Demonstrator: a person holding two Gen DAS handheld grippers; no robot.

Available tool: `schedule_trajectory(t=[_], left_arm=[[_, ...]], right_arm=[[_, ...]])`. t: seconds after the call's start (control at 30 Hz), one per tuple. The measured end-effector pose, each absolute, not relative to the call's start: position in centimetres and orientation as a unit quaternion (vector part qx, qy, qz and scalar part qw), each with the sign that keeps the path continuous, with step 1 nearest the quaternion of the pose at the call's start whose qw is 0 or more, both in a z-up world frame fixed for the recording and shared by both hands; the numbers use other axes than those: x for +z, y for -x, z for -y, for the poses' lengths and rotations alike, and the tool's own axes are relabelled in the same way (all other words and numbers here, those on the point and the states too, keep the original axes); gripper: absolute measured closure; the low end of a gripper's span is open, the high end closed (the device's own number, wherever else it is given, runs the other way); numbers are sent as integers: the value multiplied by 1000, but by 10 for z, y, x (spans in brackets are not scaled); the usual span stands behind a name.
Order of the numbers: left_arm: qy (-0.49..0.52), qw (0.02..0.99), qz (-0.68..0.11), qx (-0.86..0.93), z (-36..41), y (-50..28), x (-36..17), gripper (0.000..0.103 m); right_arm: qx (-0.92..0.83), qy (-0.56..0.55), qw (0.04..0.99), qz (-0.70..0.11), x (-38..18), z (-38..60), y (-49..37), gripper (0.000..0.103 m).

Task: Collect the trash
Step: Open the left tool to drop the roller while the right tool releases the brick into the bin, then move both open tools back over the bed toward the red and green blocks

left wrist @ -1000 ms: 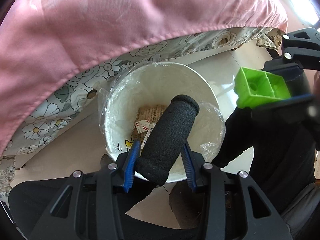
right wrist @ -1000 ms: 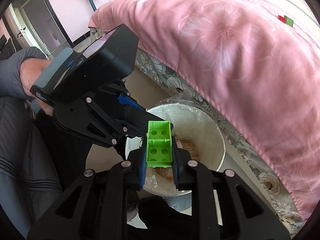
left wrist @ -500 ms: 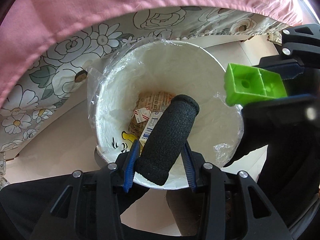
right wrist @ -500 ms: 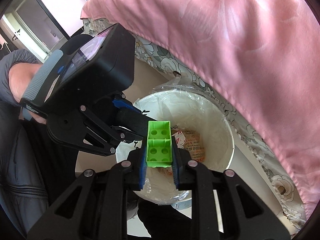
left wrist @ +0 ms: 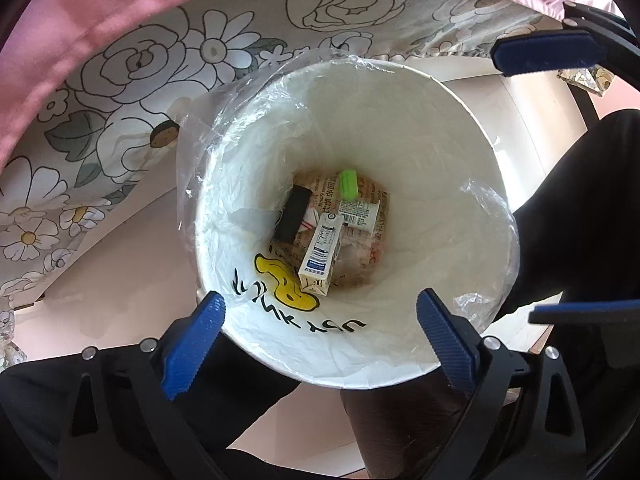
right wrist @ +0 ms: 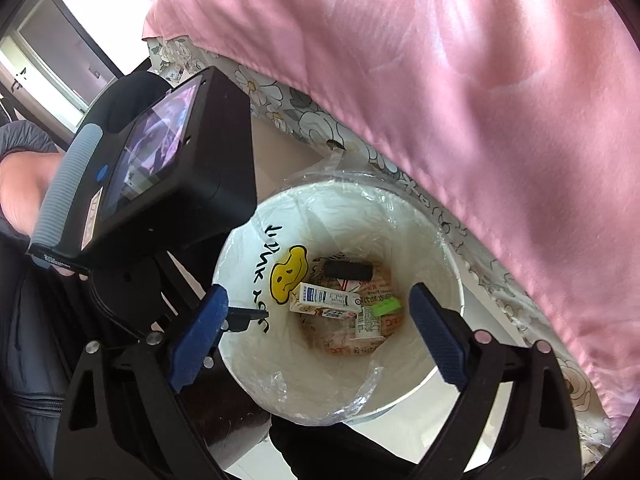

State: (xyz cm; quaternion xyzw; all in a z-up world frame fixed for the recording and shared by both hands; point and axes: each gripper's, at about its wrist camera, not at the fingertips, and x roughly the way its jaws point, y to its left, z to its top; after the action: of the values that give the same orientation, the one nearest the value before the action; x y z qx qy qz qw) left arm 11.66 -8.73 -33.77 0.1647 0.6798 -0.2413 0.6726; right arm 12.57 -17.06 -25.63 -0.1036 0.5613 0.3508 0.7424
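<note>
As both lie in the lined white bin (left wrist: 448, 92), foam roller (left wrist: 292, 213) and green block (left wrist: 348, 184) count collected; left gripper (left wrist: 320, 336) and right gripper (right wrist: 316, 328) gape, holding nothing.

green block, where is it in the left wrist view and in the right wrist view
Left wrist: the green block lies at the bottom of the bin, upper centre of the litter, right of the black foam roll.
Right wrist: the green block lies at the bottom, on the right of the litter.
Shared landmark: the yellow smiley face on the white bin's inner wall.
</note>
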Motion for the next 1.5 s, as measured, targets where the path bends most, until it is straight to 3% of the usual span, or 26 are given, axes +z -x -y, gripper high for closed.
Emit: schedule_trajectory(t=[0.13, 0.6, 1.17, 1.5], left_arm=[[-163, 671, -680, -246, 89, -112, -337, 4], [-172, 704, -645, -244, 83, -102, -294, 4], [-106, 832, -517, -172, 66, -140, -166, 4], [-51, 885, -447, -122, 108, -197, -102, 4]], right_arm=[[349, 105, 743, -562, -252, 173, -122, 7], [332, 110, 774, -528, -210, 190, -98, 7], [222, 49, 894, -387, -98, 238, -96, 7], [193, 28, 906, -375, -56, 289, -143, 7]])
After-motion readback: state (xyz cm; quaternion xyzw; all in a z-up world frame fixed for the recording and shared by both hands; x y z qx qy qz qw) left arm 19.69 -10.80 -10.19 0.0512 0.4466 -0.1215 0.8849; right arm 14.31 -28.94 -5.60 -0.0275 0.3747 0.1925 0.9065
